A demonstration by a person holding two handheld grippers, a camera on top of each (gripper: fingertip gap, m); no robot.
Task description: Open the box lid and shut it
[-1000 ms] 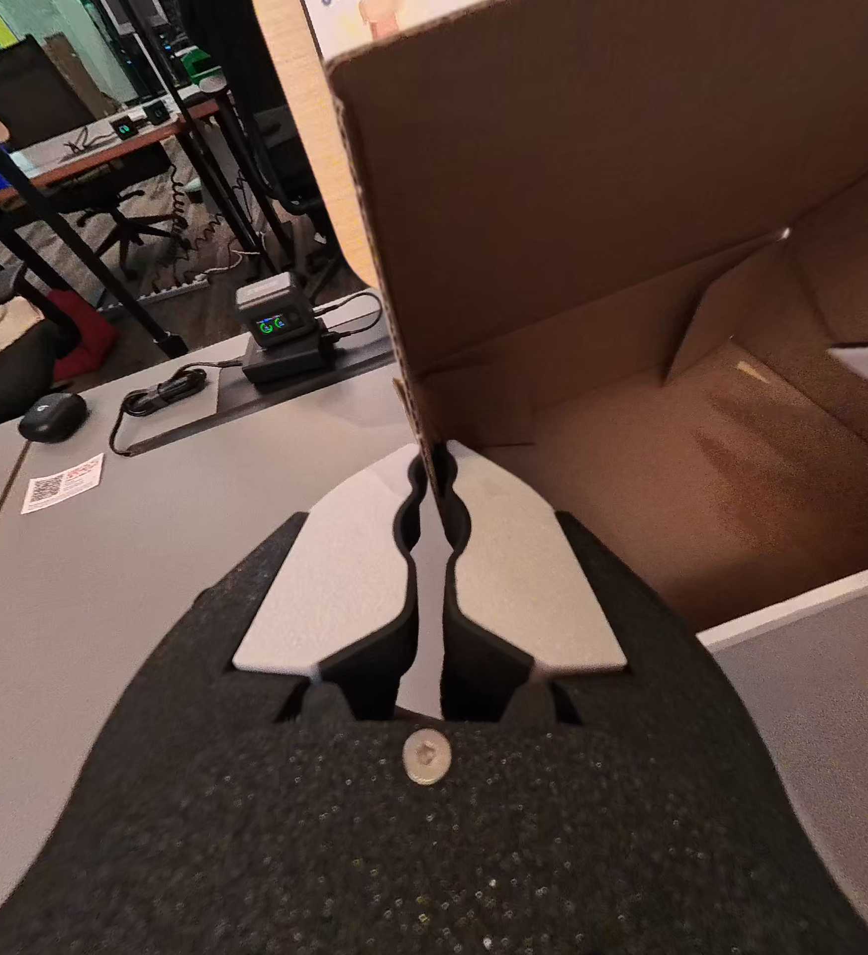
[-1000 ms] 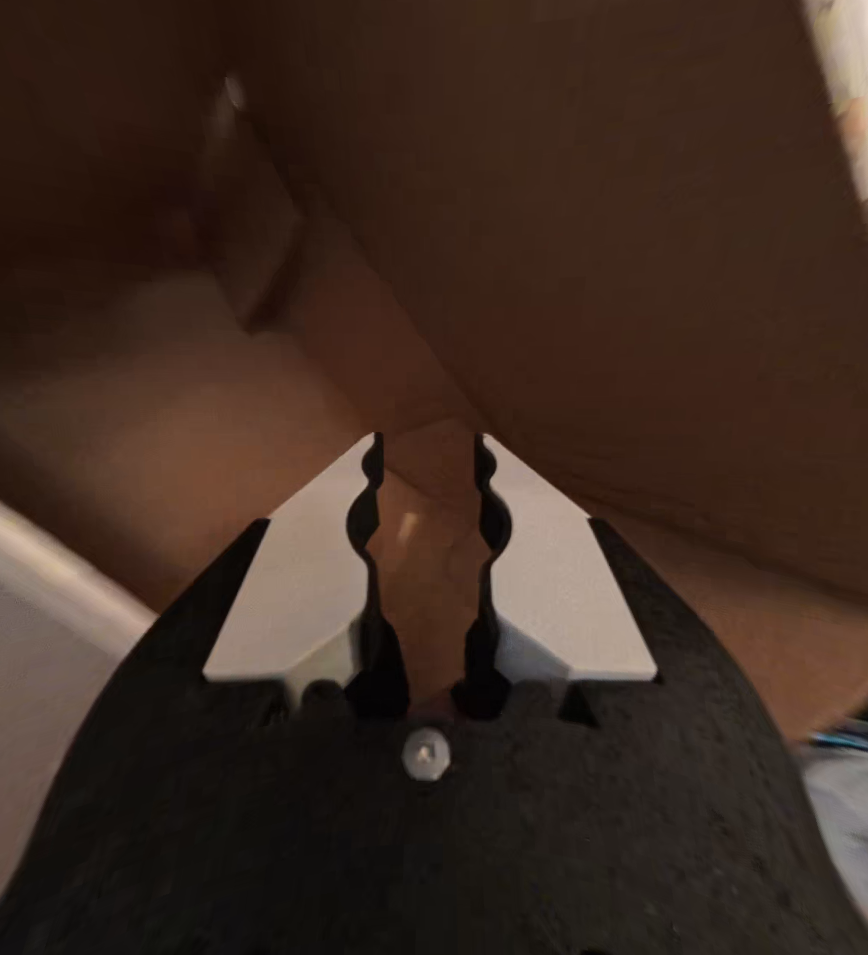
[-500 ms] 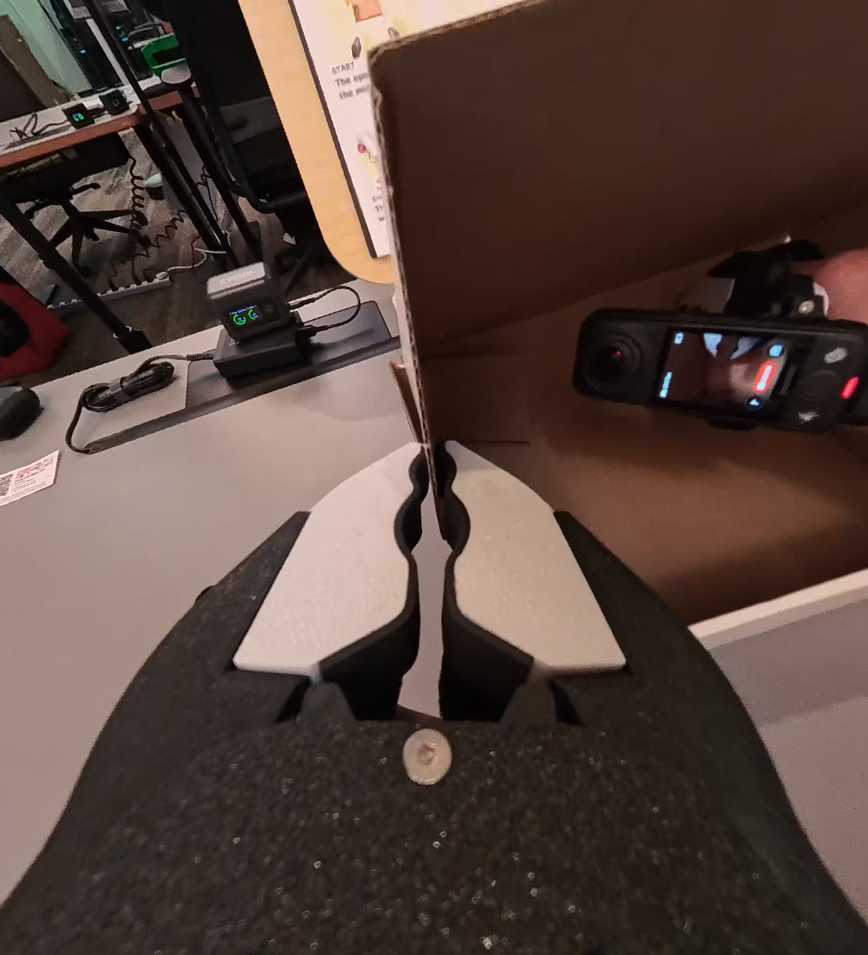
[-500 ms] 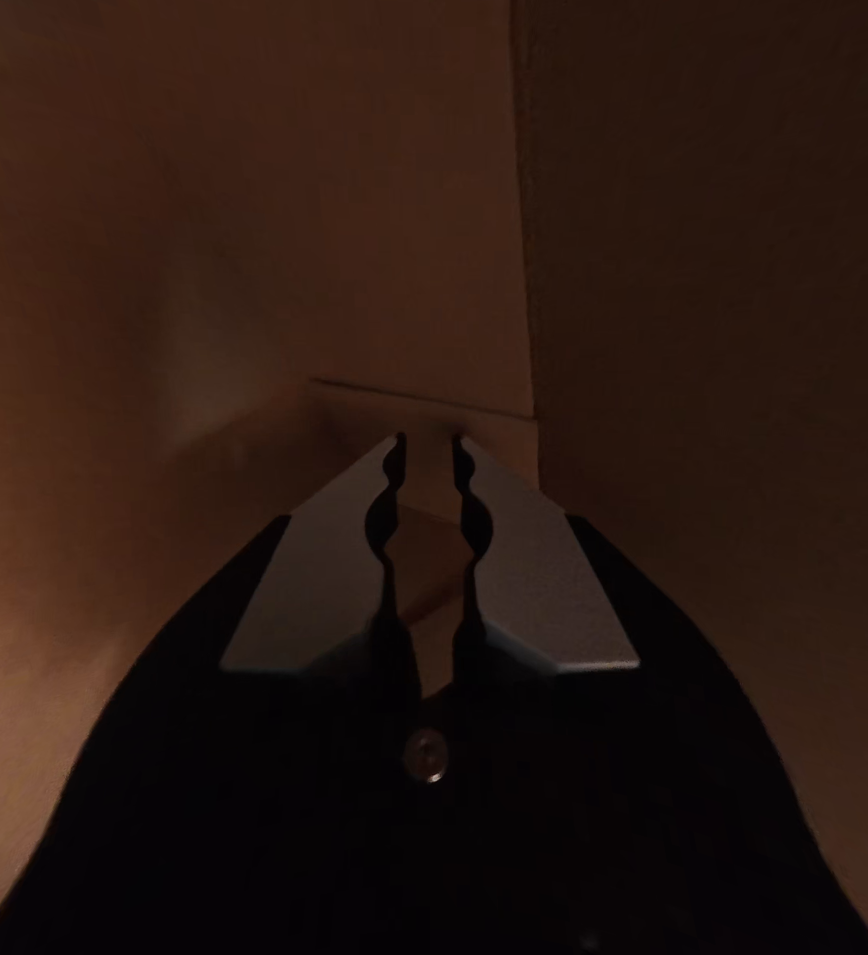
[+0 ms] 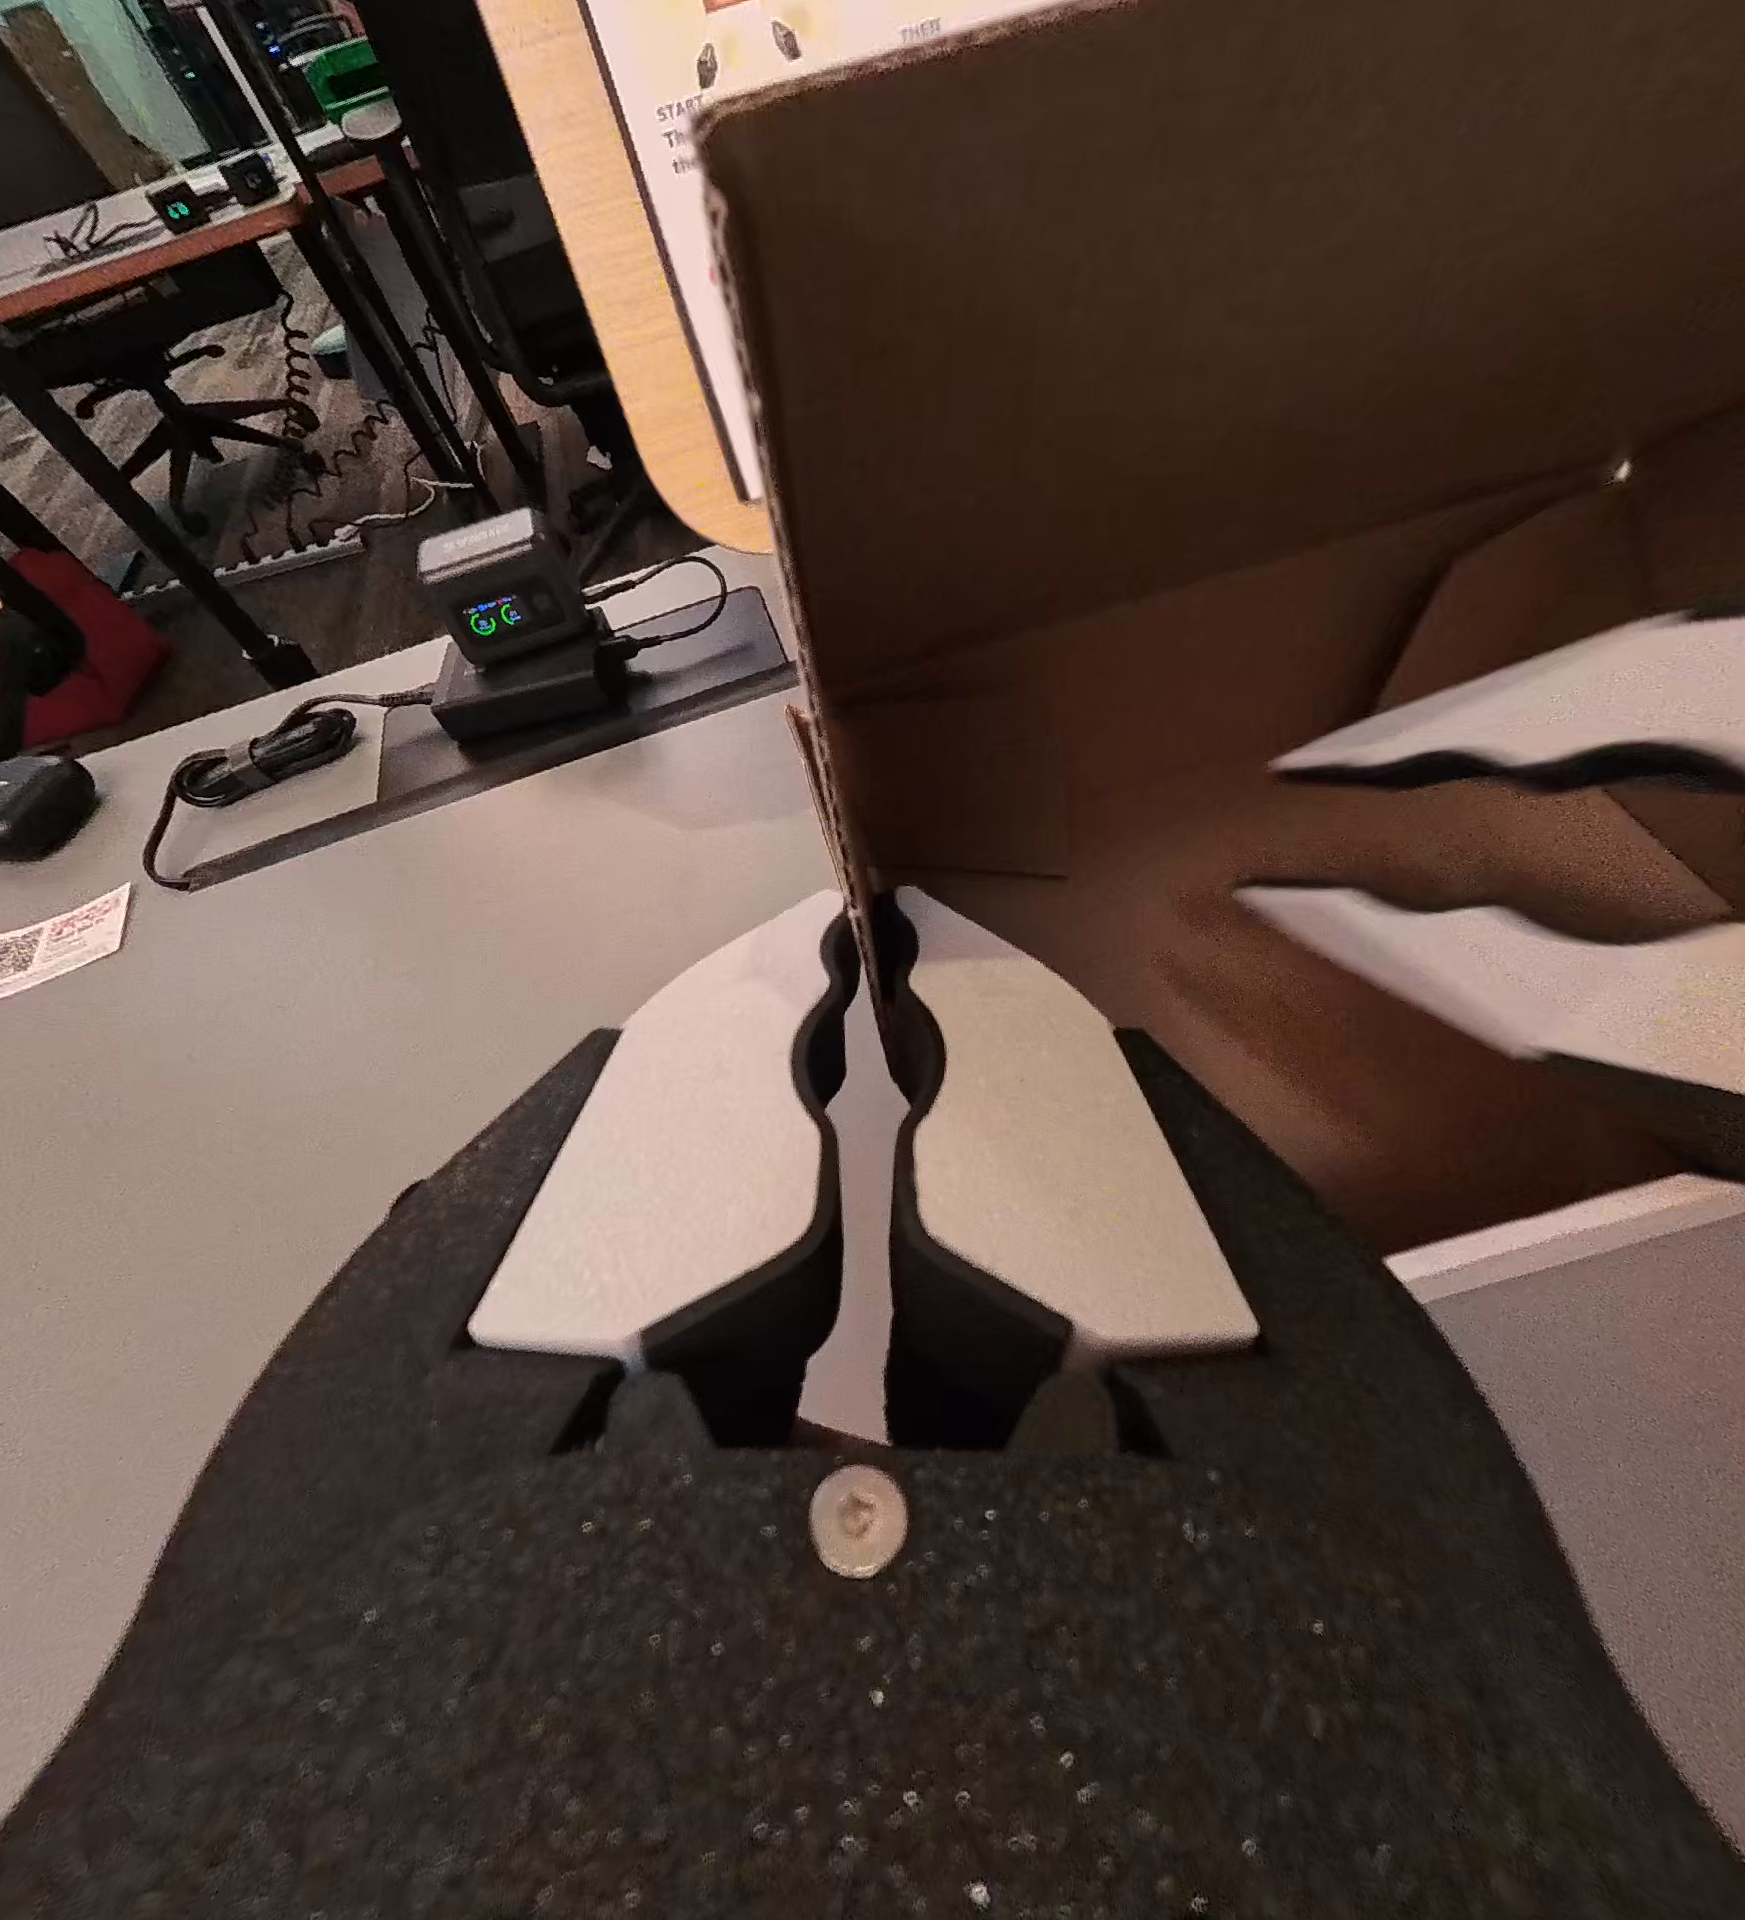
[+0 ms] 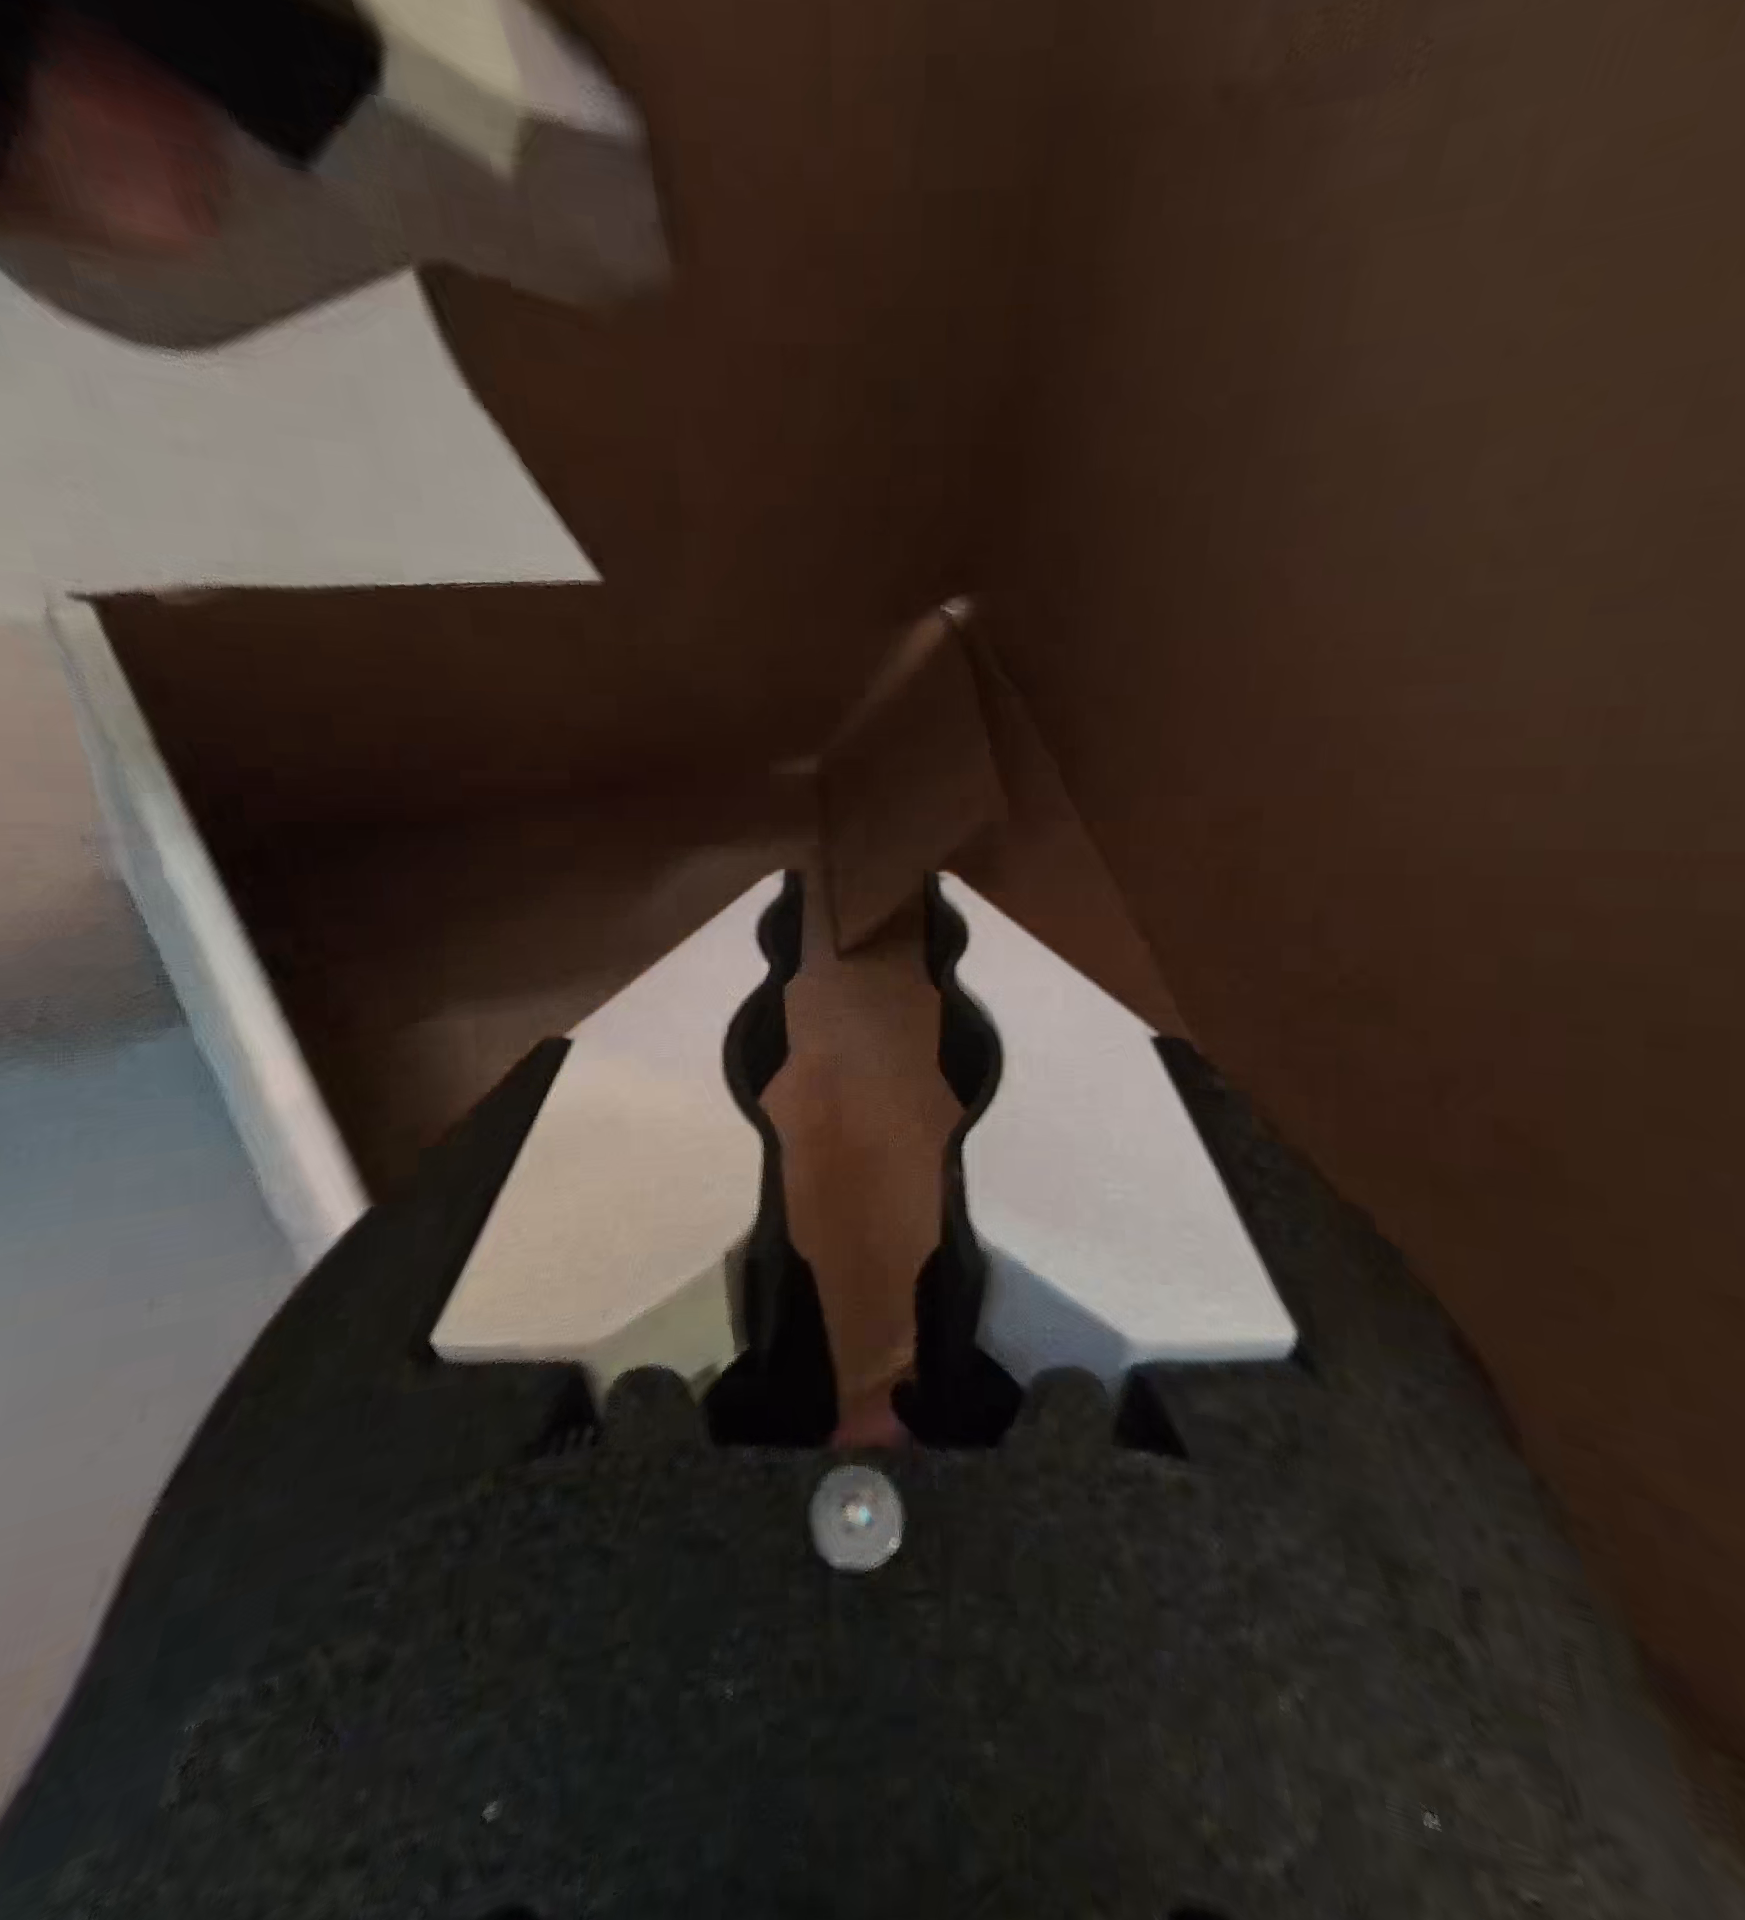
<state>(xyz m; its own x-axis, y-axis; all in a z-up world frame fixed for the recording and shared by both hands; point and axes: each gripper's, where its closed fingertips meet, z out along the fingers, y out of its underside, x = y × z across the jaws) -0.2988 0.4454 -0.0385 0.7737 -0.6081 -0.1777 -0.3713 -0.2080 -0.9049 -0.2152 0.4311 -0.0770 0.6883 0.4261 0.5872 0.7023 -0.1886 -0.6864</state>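
A cardboard box, white outside and brown inside, lies open on the grey table [image 5: 328, 1039]. Its lid [image 5: 1263, 364] stands upright. My left gripper [image 5: 873, 914] is shut on the lid's left edge, low near the hinge corner. My right gripper [image 6: 863, 894] is inside the box with its jaws a little apart. The tip of a small inner corner flap [image 6: 909, 790] lies between its fingertips. The right gripper also shows blurred at the right of the left wrist view [image 5: 1367, 831]. The left gripper shows blurred at the top left of the right wrist view [image 6: 494, 177].
The box's white front rim [image 5: 1574, 1226] runs along the table. Left of the box are a charger with a lit display [image 5: 504, 613], a coiled black cable [image 5: 255, 758], a small black case [image 5: 16, 805] and a printed card [image 5: 42, 945]. Desks and chairs stand beyond. The grippers' ends are close to 10 cm from one another.
My left gripper has kept its hold on the lid edge. My right gripper has swung inside the box from a dark corner toward the small corner flap, and its jaws have opened slightly.
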